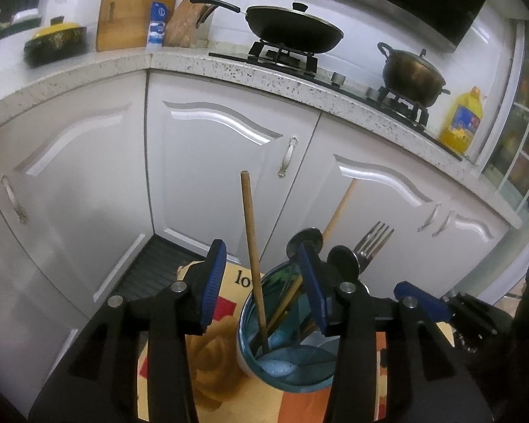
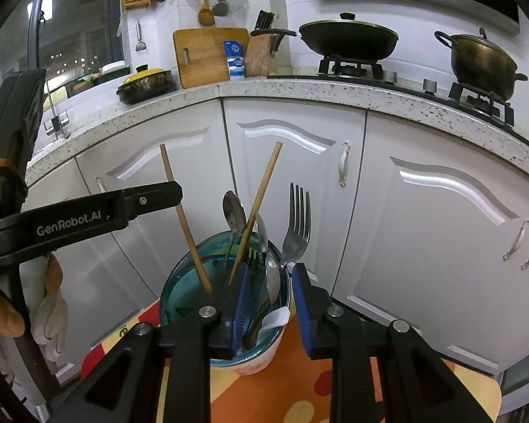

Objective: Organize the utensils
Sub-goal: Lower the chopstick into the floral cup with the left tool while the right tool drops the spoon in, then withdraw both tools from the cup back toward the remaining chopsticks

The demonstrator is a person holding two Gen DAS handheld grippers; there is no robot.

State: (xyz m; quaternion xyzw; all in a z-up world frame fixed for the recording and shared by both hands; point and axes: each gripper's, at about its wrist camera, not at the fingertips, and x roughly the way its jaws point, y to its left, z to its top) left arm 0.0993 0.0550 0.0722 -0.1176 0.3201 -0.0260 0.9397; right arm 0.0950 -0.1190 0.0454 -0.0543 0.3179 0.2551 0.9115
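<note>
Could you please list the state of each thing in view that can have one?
Left hand-held gripper: open, holding nothing, a chopstick between its jaws.
Right hand-held gripper: open over the cup's rim, holding nothing.
Cup: upright, holding chopsticks, spoons and forks.
Fork: standing tines up.
Wok: lidded, on the burner.
Pot: lidded, on the burner.
Cabinet doors: shut.

Glossy blue-glazed cup (image 2: 225, 317) holds matt wooden chopsticks (image 2: 185, 218) and shiny metal fork (image 2: 298, 225).
</note>
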